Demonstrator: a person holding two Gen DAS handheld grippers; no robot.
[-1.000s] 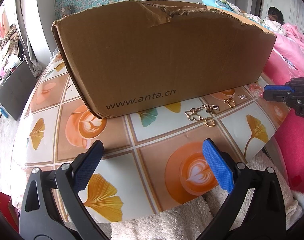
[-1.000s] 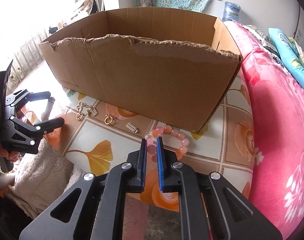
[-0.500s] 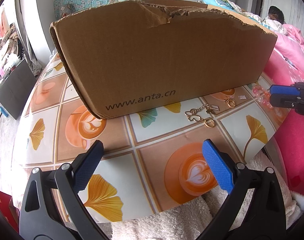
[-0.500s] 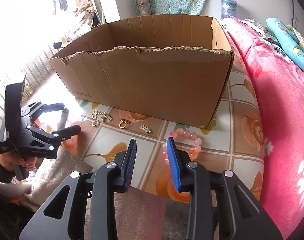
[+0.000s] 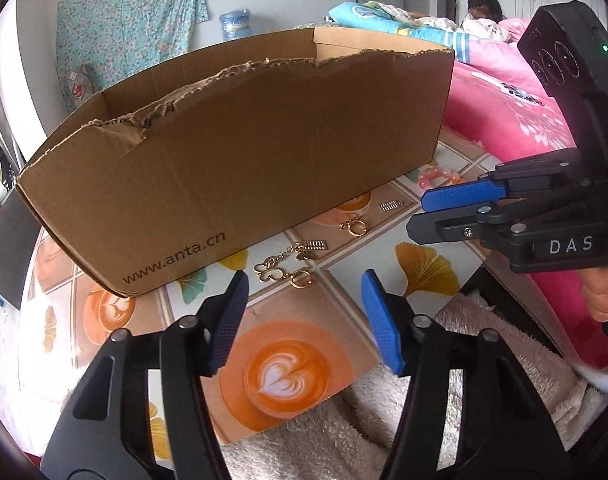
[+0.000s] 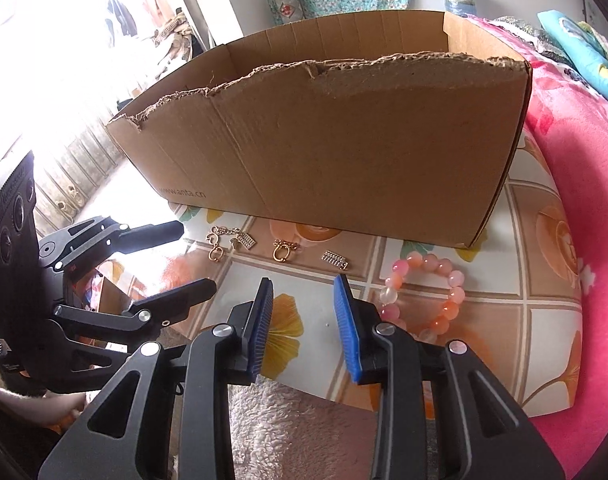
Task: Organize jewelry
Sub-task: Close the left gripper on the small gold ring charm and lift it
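Where tiles show, gold jewelry (image 5: 290,270) lies beside pink bracelet (image 6: 426,294).

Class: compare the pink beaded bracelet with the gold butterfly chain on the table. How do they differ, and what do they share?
The pink beaded bracelet is a closed loop of round beads; the gold butterfly chain is thin metal links lying stretched out. The bracelet lies near the cardboard box's right corner, the chain further left. Both rest on the table outside the box, ungripped.

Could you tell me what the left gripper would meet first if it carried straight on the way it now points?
Most likely the gold butterfly chain on the table; it lies just ahead of the left gripper, whose closing jaws hold nothing. The cardboard box stands behind it. Depth is hard to judge here.
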